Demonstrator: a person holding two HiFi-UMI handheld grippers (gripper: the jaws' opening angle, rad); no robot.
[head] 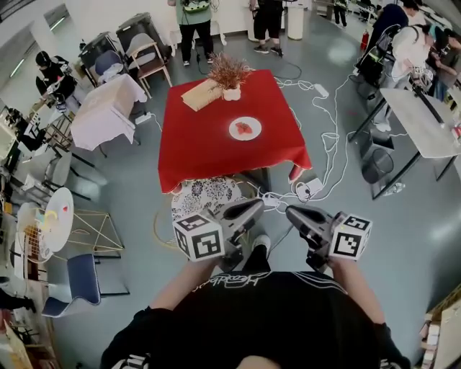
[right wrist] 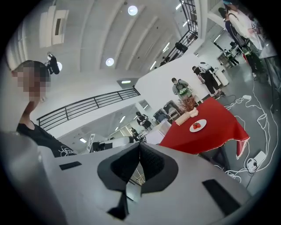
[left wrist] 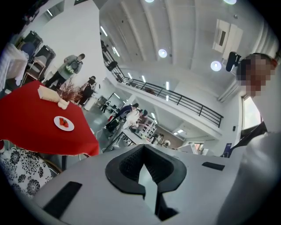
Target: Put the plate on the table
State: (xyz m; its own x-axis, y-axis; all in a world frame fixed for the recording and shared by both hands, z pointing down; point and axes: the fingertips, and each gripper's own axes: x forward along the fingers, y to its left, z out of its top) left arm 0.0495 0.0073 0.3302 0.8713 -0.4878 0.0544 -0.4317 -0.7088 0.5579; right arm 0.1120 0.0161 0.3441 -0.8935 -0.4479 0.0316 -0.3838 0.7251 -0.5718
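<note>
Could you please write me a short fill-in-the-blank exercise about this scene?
1. The plate rests on a ___ table.
2. The plate's own colour is ___.
3. The left tongs and the right tongs are both empty and ___.
Missing words: red; white; shut.

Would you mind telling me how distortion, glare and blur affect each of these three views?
Head view: fisheye bends the room's edges, yet the plate on the red table is sharp. Left gripper view: dark round vignette, ceiling lamps flare white. Right gripper view: same vignette, one ceiling lamp blown out.
</note>
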